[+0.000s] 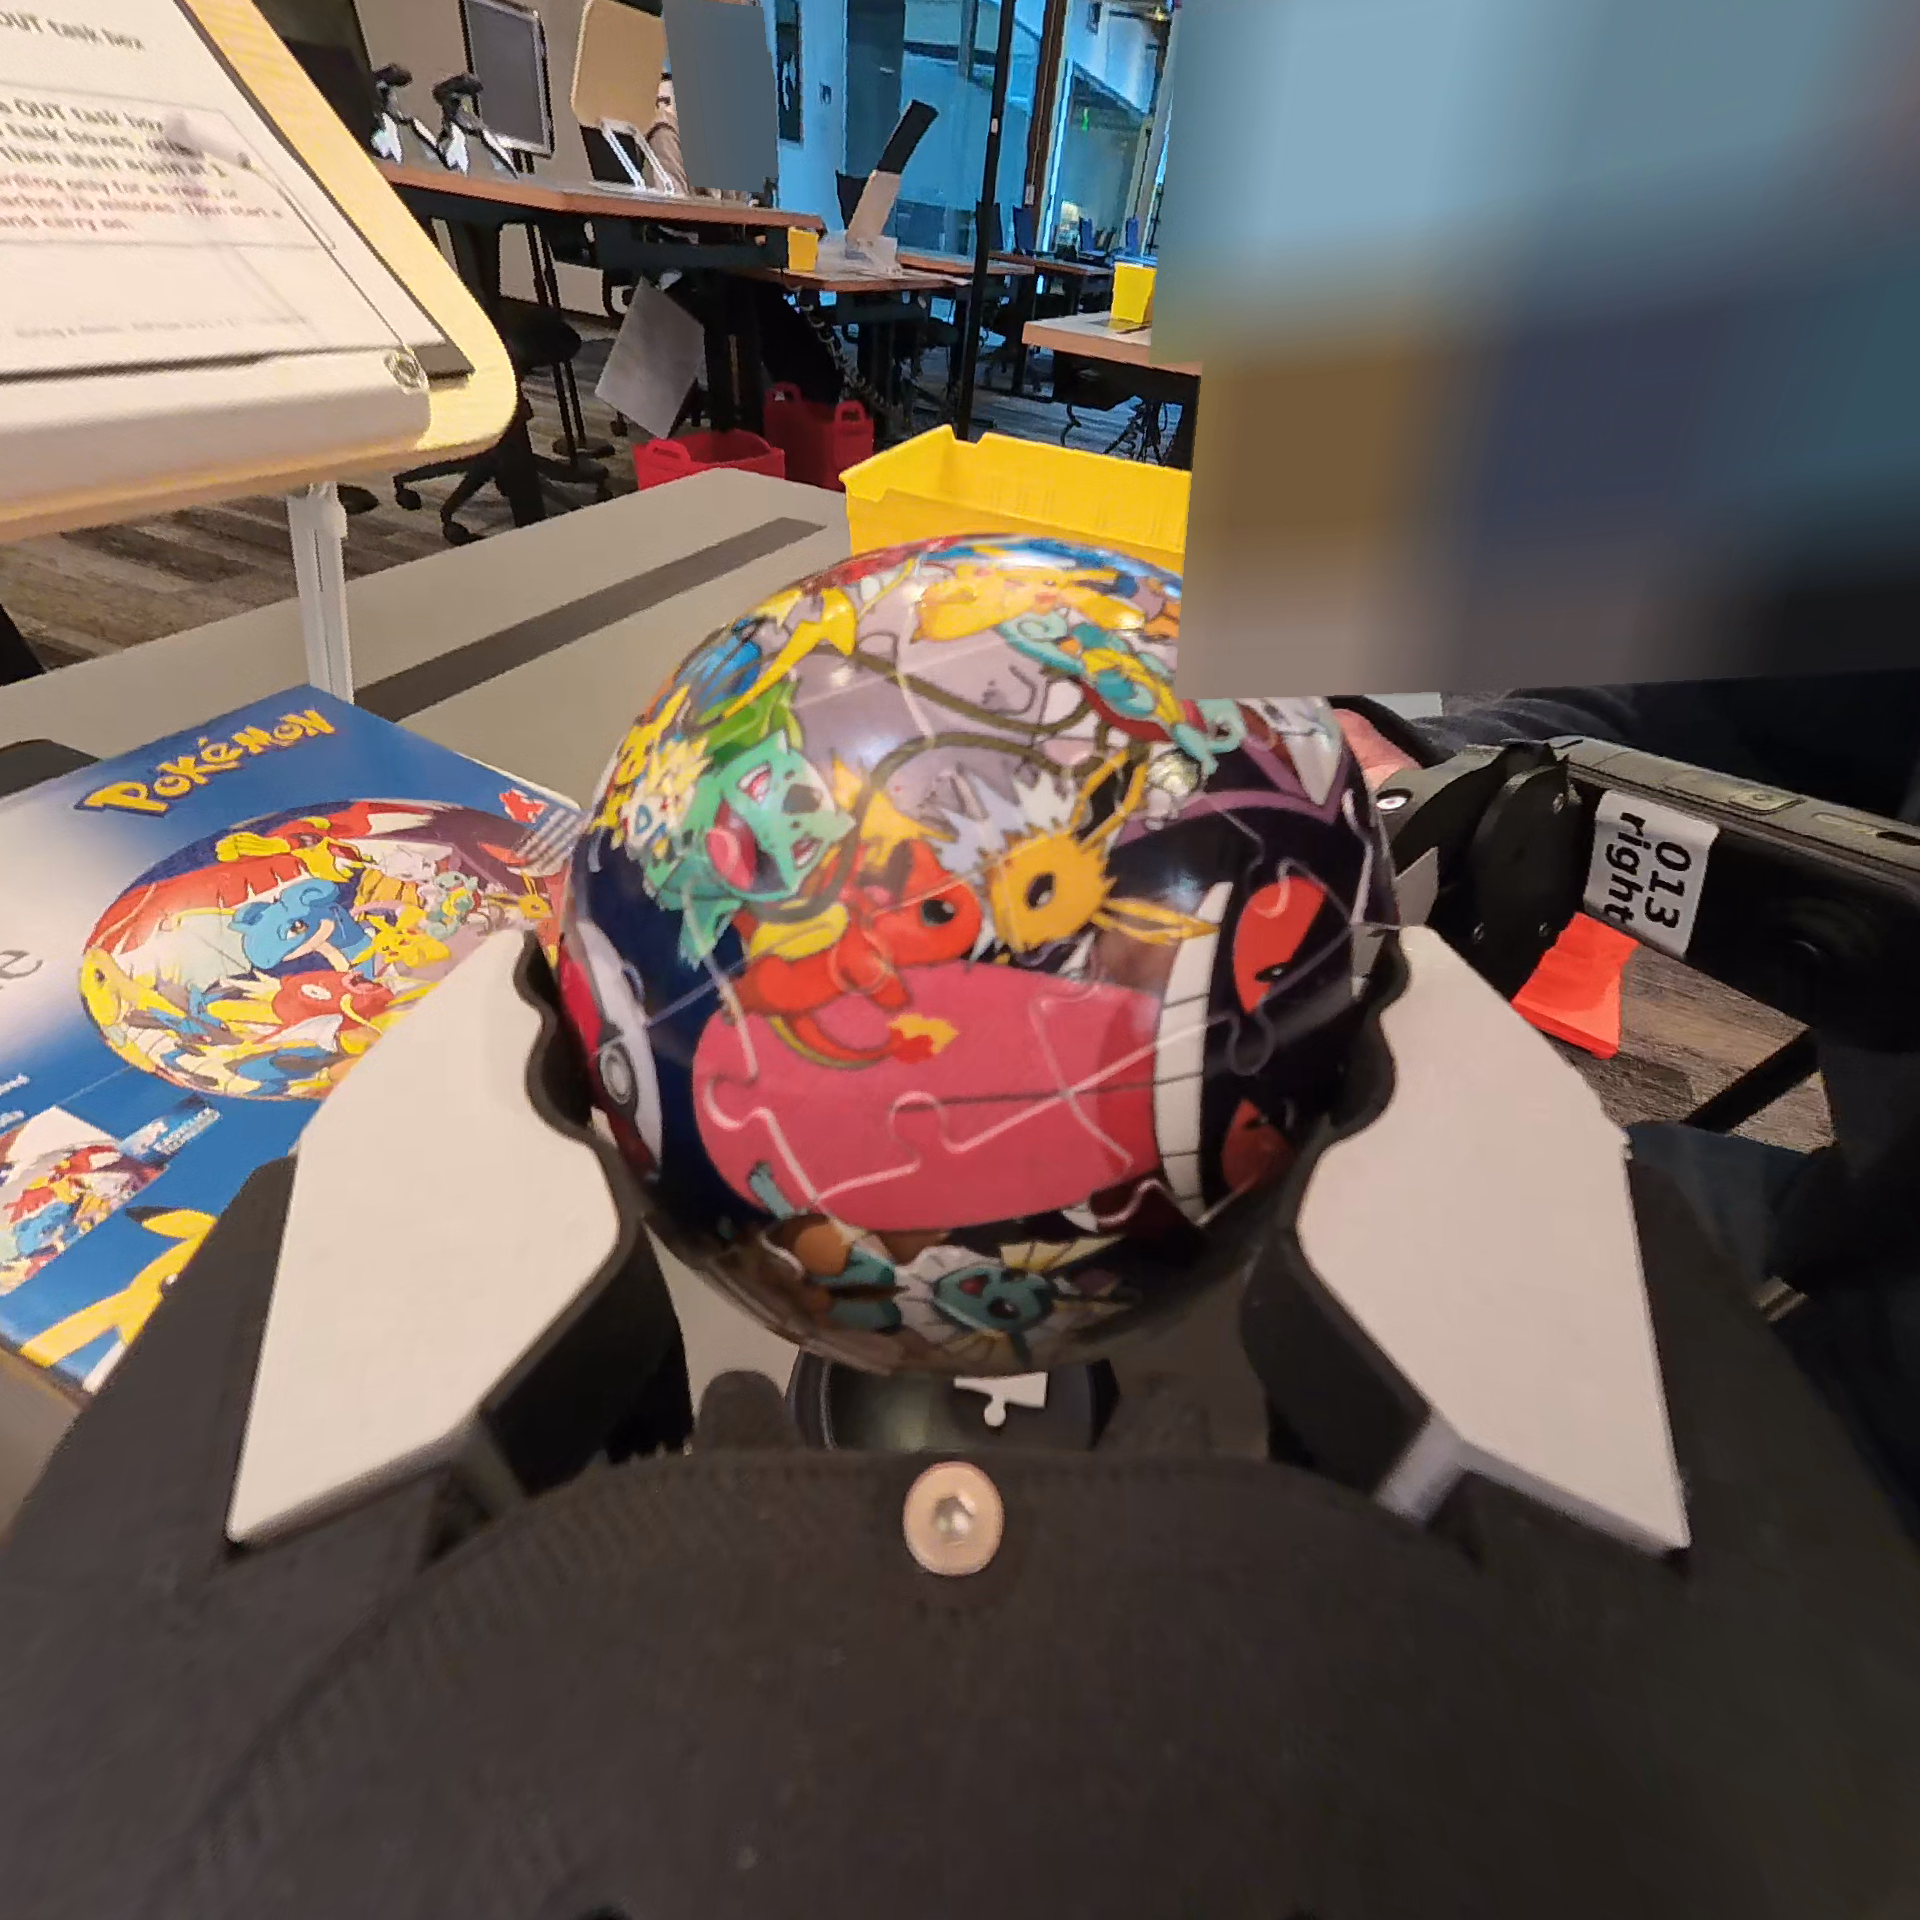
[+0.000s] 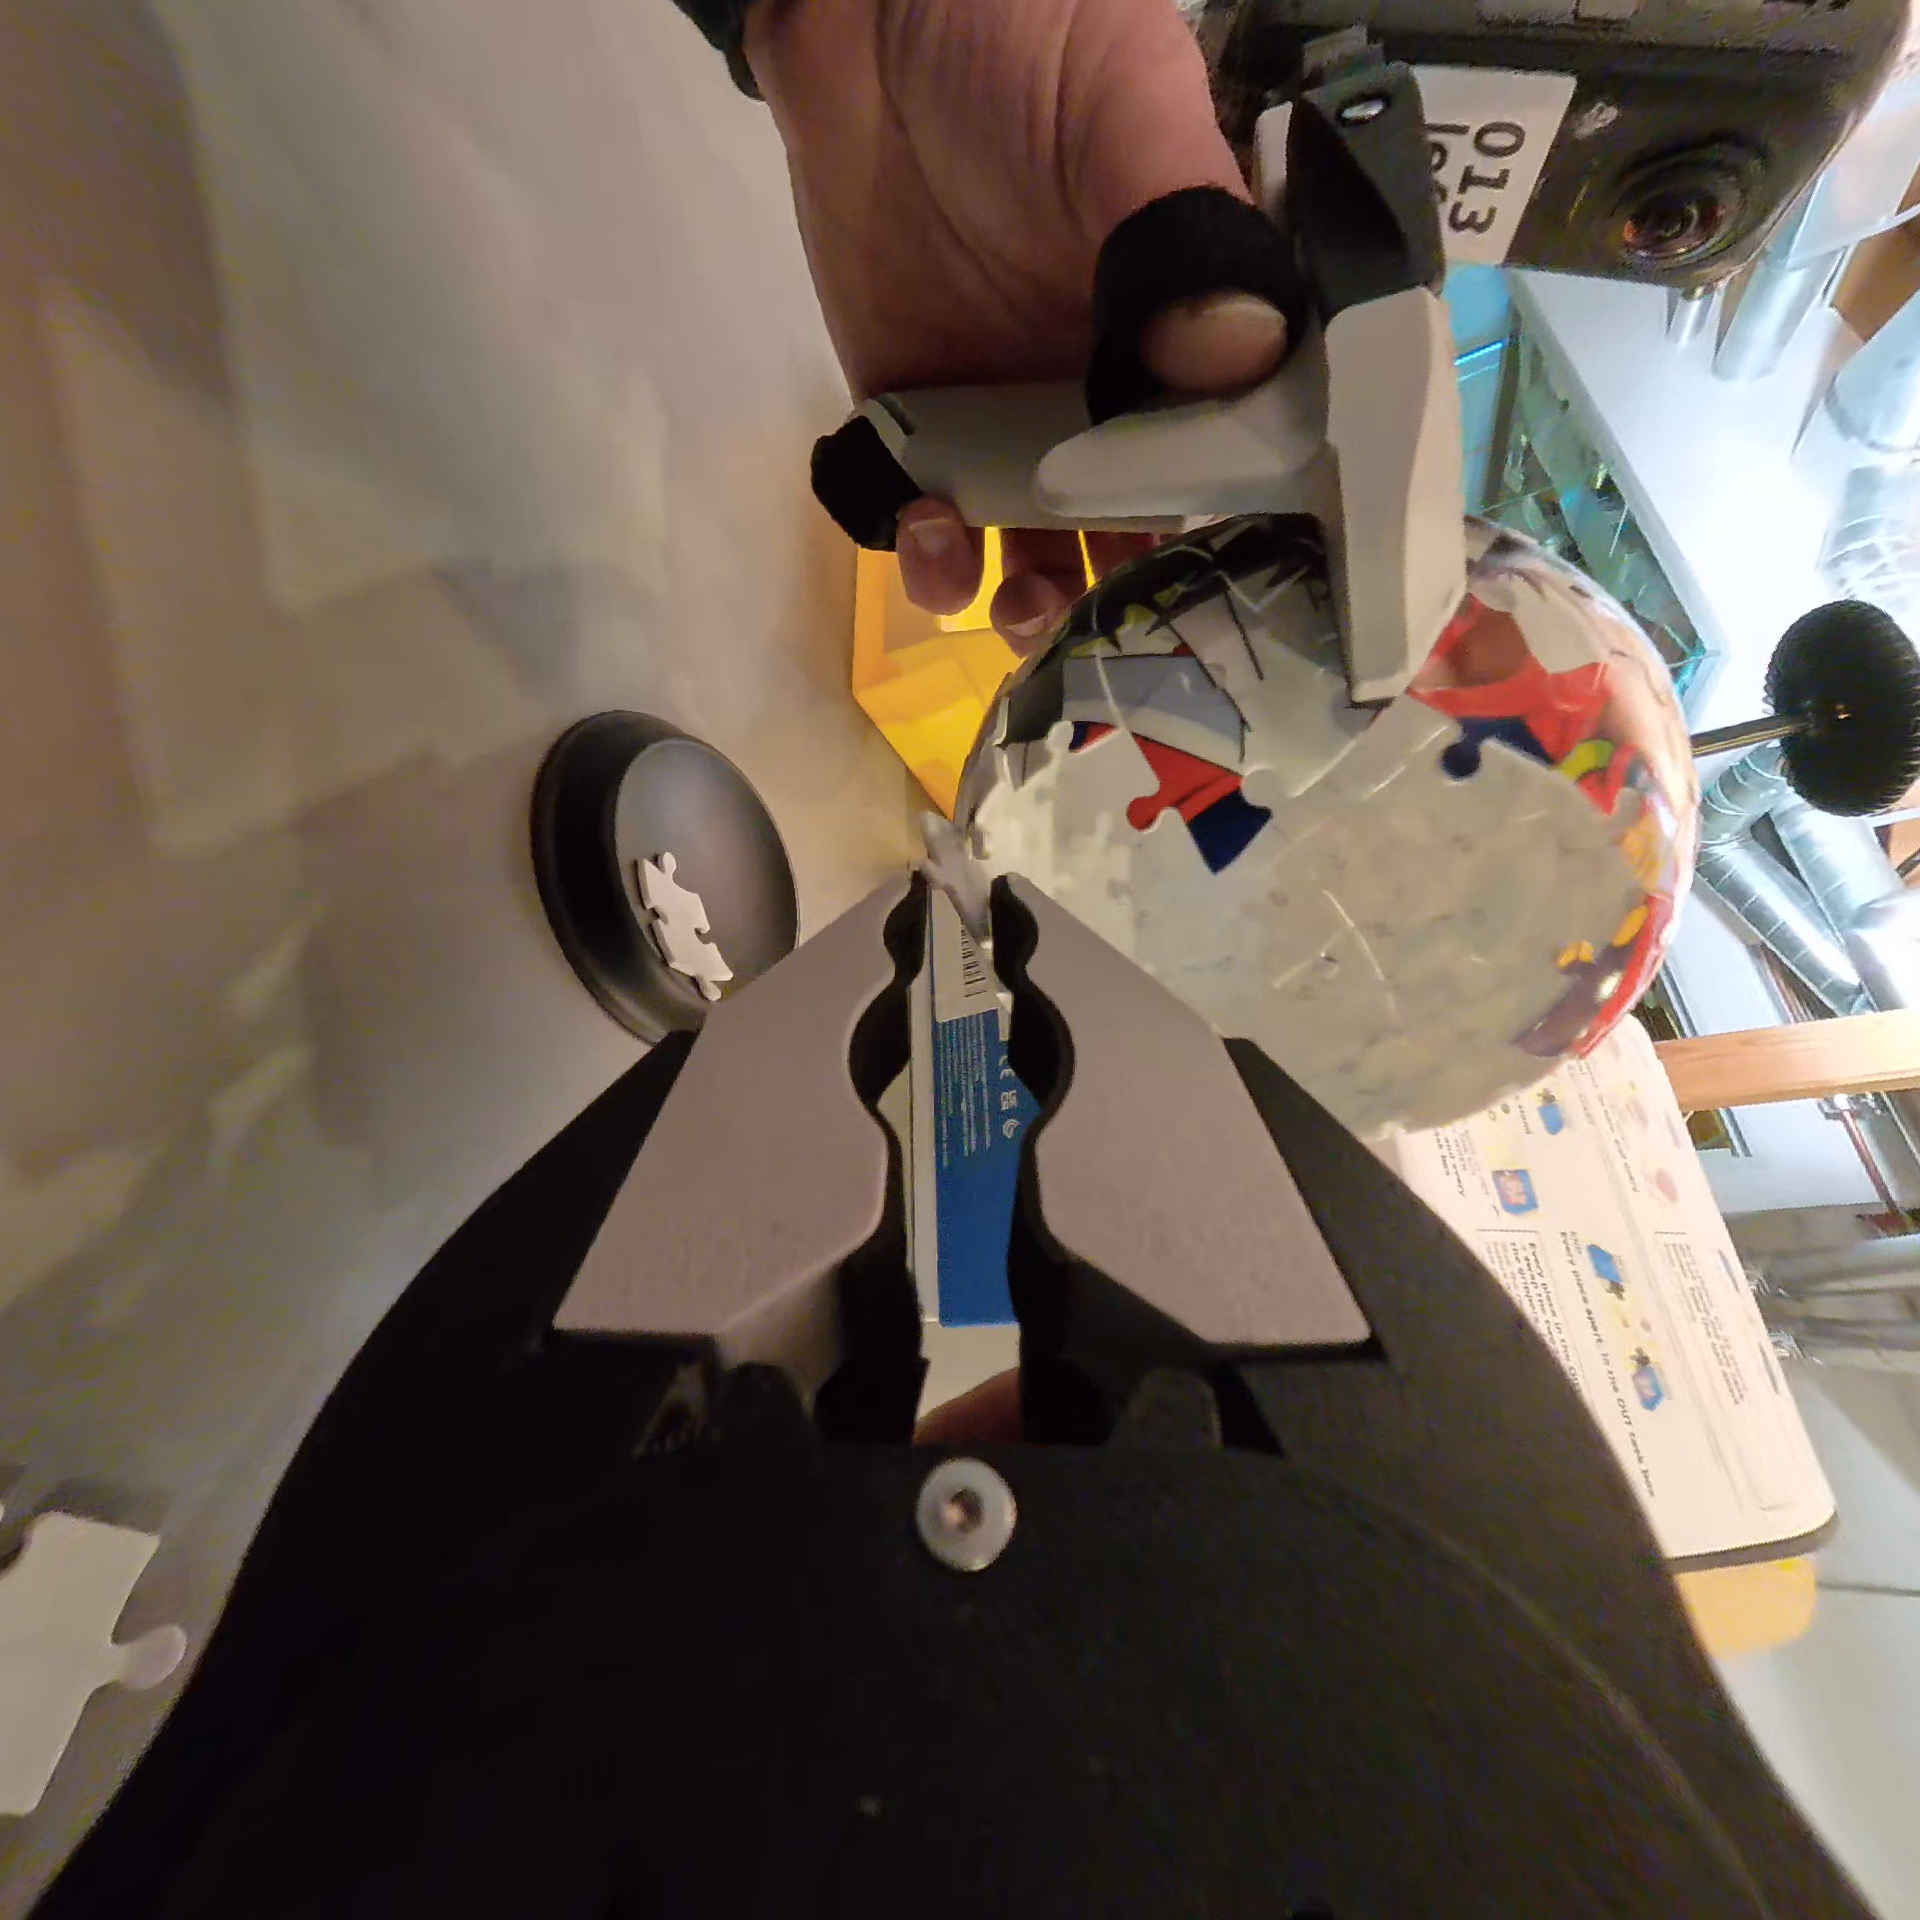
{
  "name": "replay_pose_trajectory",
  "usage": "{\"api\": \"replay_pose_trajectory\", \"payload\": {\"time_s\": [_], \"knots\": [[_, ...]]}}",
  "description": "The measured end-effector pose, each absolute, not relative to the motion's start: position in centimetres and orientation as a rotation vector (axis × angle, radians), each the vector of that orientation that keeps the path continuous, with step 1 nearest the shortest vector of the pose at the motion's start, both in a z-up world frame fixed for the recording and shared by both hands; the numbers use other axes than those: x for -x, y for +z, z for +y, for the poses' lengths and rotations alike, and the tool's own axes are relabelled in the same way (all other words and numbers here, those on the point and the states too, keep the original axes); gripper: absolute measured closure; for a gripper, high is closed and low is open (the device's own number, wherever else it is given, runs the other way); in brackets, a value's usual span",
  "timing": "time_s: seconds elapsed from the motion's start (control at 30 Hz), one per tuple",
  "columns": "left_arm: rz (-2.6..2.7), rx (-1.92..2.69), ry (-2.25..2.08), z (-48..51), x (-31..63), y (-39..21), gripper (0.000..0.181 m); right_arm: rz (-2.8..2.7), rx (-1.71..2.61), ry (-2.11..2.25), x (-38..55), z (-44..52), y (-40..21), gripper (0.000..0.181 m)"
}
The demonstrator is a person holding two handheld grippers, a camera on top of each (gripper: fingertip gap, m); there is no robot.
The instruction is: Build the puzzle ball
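My left gripper [image 1: 961, 966] is shut on the colourful puzzle ball [image 1: 935, 894], one finger on each side, and holds it above the black stand [image 1: 831, 1403]. In the right wrist view the ball [image 2: 1455, 831] shows an open gap with its white inside, and a grey finger [image 2: 1387, 540] of the left gripper lies across it. My right gripper [image 2: 956, 888] is shut on a small white puzzle piece [image 2: 948, 864], held at the edge of the gap. The stand [image 2: 582, 831] holds another white piece [image 2: 681, 925].
The blue puzzle box [image 1: 260, 935] lies to the left of the ball. A yellow bin [image 1: 1018, 488] stands behind it. A loose white piece [image 2: 62, 1652] lies on the table. An instruction board [image 1: 208, 260] stands at the upper left. The right gripper's body [image 1: 1538, 862] is close to the ball's right side. Some 8 cm of space lies between my two pairs of fingers.
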State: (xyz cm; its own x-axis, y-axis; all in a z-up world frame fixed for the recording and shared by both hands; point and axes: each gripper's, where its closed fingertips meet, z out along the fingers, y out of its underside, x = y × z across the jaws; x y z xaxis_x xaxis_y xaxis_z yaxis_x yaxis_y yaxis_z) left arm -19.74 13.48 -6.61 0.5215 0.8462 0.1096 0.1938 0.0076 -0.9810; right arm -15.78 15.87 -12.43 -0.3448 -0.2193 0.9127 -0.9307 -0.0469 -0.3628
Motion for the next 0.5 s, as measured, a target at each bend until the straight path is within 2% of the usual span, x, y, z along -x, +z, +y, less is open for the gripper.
{"api": "replay_pose_trajectory", "payload": {"time_s": [0.5], "knots": [[-0.867,1.574,0.662,14.42,19.35,-6.27,0.042,-1.745,-1.256,1.564,15.52,16.65,-12.45,0.17]]}}
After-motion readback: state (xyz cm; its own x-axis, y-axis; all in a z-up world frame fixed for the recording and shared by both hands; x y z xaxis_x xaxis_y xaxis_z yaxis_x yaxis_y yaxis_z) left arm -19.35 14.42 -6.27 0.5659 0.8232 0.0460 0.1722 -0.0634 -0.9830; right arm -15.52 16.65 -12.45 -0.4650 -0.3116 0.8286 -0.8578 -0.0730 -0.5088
